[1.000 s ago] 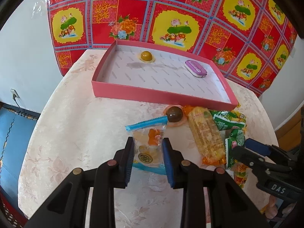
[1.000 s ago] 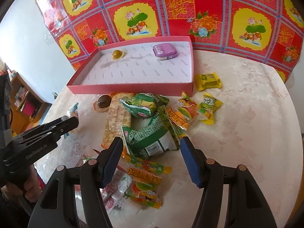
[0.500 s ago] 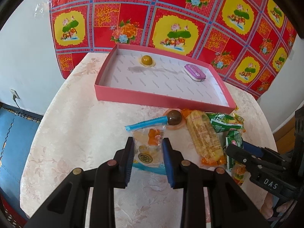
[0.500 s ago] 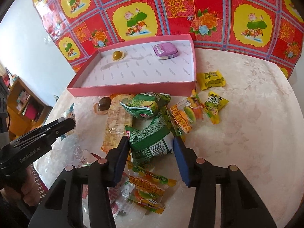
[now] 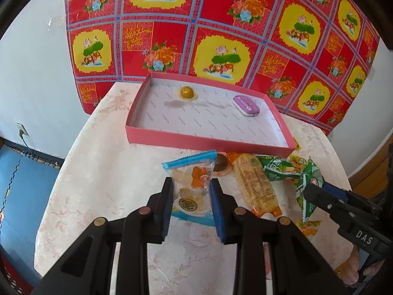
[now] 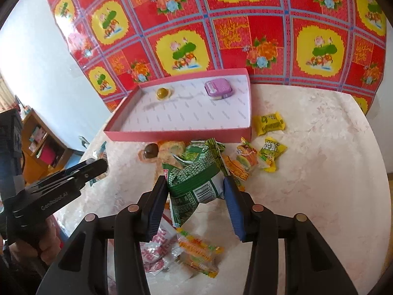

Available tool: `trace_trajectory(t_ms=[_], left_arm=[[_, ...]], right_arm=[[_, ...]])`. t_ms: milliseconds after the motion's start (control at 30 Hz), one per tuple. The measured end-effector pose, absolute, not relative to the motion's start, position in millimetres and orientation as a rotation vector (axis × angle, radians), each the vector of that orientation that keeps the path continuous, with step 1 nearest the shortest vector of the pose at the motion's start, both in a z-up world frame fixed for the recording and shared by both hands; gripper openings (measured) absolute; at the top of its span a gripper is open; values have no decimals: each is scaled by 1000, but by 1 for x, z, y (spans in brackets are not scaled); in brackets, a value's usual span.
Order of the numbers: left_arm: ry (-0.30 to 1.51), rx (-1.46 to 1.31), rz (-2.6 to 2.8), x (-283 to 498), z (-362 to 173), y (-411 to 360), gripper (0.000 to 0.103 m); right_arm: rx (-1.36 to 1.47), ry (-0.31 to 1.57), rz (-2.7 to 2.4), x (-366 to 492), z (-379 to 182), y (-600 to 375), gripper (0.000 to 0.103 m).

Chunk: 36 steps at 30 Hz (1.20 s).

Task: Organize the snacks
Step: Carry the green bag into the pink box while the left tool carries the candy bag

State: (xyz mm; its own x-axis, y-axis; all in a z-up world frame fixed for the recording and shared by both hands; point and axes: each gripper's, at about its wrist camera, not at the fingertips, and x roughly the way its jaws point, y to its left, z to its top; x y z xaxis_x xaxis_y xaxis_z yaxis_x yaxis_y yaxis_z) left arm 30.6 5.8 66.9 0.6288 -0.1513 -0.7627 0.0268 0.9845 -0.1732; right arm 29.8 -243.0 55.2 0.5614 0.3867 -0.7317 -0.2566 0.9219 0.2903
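My left gripper is shut on a clear blue-edged gummy packet and holds it above the table, short of the pink tray. My right gripper is shut on a green snack bag, lifted over the snack pile. The tray holds a yellow jelly cup and a purple tin. A brown jelly cup, a long yellow cracker pack and green bags lie in front of the tray.
Yellow candy packets and orange gummy packs lie right of the tray. More packets lie near the table's front edge. A red patterned cloth hangs behind the round table. The right gripper shows at right in the left wrist view.
My left gripper lifted the gummy packet off the table. My right gripper closed on the green snack bag and raised it from the pile.
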Motion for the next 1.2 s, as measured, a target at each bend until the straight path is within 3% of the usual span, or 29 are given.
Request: trace_trajectory(t_ms=[700,1200], left_arm=[[789,-120,-95,73,102,13,30],[819,-64,-92,119,88,5,30]], right_arm=[[128,838,395,64,83,-234,47],[113,874,369,114,71,-229,47]])
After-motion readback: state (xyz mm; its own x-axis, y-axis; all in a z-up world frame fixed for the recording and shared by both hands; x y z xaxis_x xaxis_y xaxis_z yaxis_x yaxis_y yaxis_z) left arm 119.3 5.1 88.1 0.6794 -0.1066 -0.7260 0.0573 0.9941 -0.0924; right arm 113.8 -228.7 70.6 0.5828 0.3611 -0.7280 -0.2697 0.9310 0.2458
